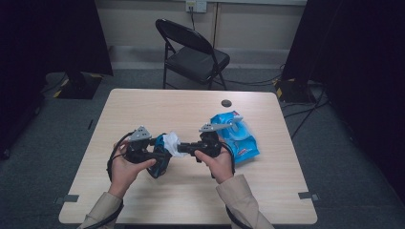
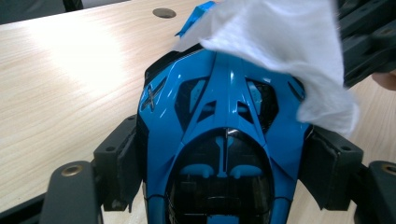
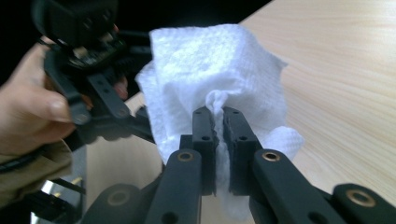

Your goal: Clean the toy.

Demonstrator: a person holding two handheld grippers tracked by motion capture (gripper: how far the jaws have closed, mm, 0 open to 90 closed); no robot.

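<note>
A blue and black toy car body (image 2: 219, 121) sits between the pads of my left gripper (image 2: 224, 163), which is shut on its two sides. In the high view this car (image 1: 160, 166) is held just above the table's front middle. My right gripper (image 3: 219, 126) is shut on a folded white wipe (image 3: 210, 70). The wipe (image 2: 280, 42) drapes over the car's far end, and the right gripper (image 1: 187, 149) points left toward the left gripper (image 1: 155, 153). The car's underside is hidden.
A blue wipes packet (image 1: 241, 140) lies on the wooden table (image 1: 143, 109) just right of the right hand. A small dark round disc (image 1: 226, 103) sits near the far edge. A black folding chair (image 1: 193, 52) stands beyond the table.
</note>
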